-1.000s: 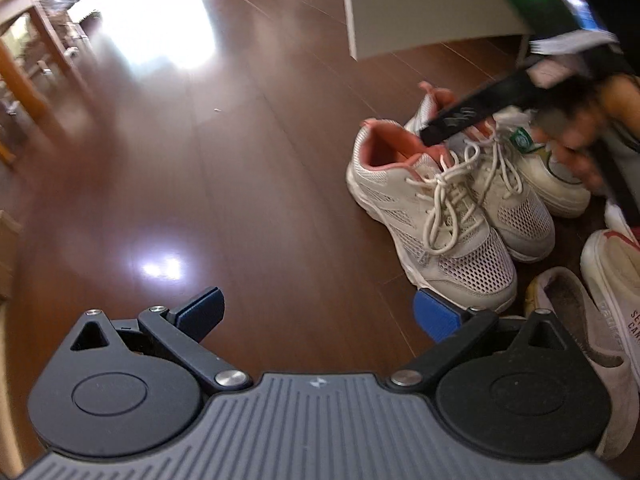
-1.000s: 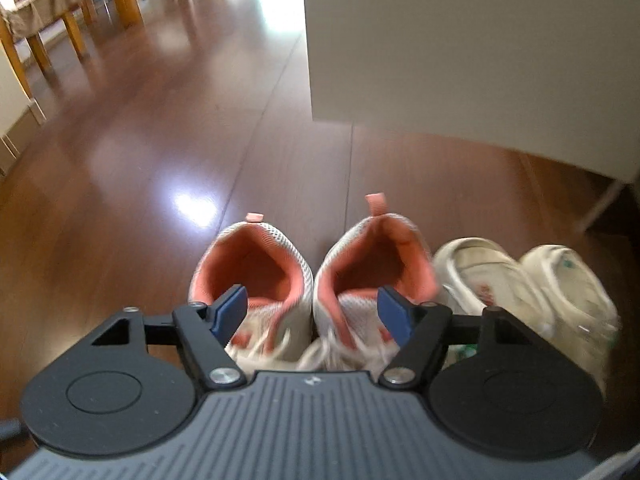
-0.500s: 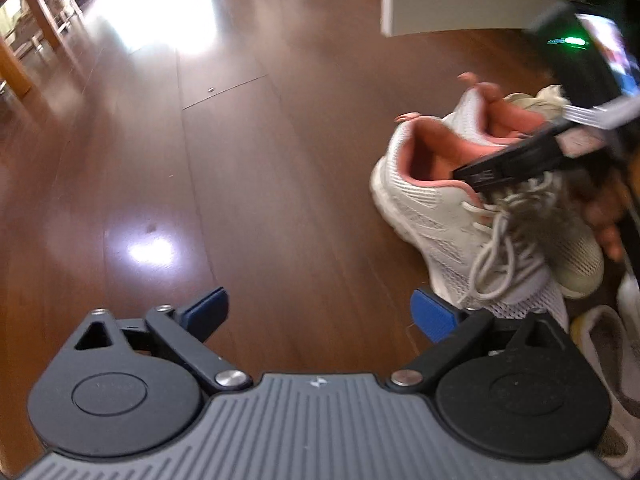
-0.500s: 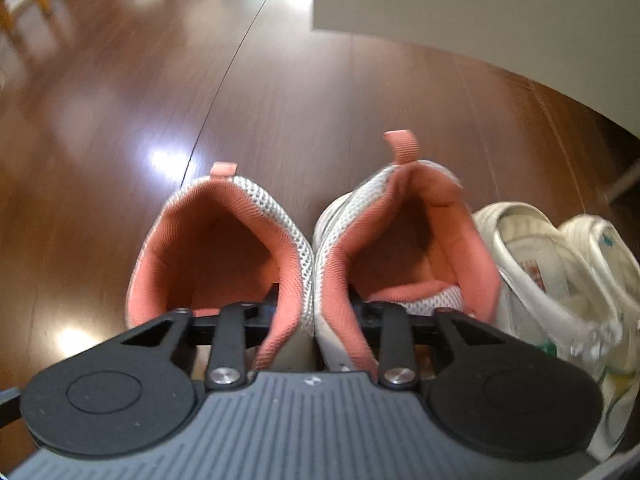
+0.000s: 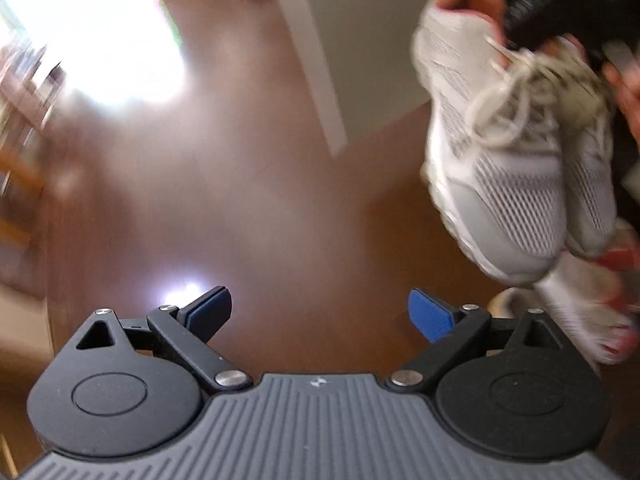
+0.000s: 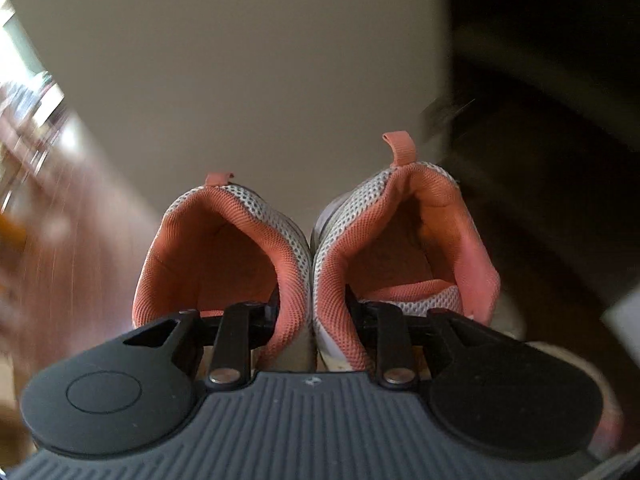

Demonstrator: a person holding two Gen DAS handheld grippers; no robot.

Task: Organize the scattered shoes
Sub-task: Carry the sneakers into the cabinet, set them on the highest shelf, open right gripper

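Observation:
A pair of white mesh sneakers with coral lining hangs in the air at the right of the left wrist view, toes pointing down. My right gripper is shut on the sneakers' two inner collars, one finger inside each shoe, pressing them together. In the left wrist view the right gripper's black body and a hand show at the top right above the laces. My left gripper is open with nothing between its blue pads, over the wooden floor.
Another white shoe with red trim lies on the floor under the lifted pair. A pale cabinet panel fills the background ahead of the right gripper. Bright window glare and blurred wooden furniture are at the far left.
The right gripper closed on the two sneakers' inner collars and lifted the pair off the floor. Both hands rose; the left gripper stayed open and empty.

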